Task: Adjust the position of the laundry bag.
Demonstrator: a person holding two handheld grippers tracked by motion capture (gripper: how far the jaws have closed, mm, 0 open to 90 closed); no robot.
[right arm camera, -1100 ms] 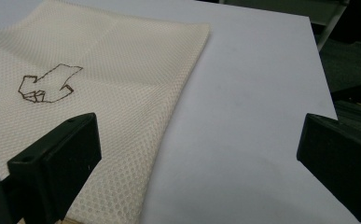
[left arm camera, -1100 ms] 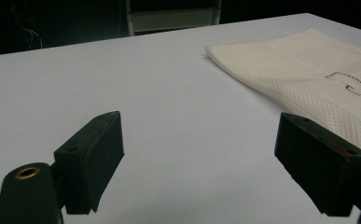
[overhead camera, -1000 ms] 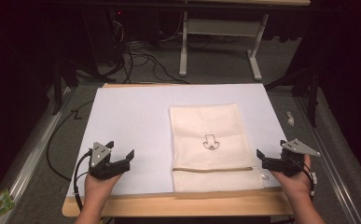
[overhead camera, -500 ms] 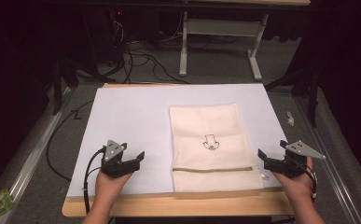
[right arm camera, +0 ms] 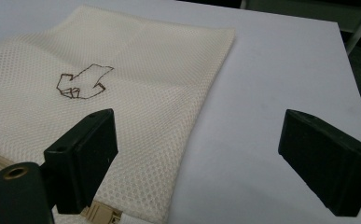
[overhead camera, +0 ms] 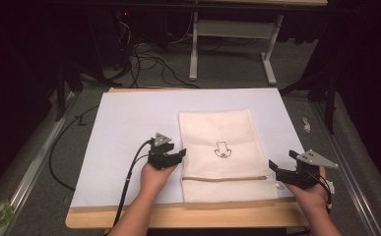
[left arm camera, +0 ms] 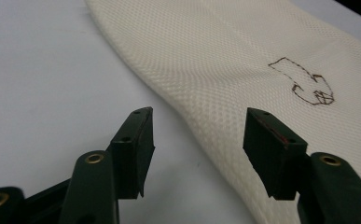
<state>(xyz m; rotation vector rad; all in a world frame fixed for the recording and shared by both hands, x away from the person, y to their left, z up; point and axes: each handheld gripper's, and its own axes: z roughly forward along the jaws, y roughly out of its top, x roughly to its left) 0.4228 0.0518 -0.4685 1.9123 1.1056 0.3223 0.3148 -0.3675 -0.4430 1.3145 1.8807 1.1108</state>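
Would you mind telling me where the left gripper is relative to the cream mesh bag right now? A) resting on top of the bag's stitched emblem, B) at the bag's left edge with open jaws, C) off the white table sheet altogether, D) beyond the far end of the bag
B: the left gripper sits at the left edge of the mesh bag, and its jaws stand apart, astride that edge, without pinching it.

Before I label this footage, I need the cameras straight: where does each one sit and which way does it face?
High view: fixed above the person's side, looking forward and down on the table; both forearms, left tool and right tool show.
Left gripper view: rides the left tool, looking along its open jaws at the mesh bag.
Right gripper view: rides the right tool, looking along its open jaws over the bag's edge.
Shared: all three show the bag's embroidered outline.
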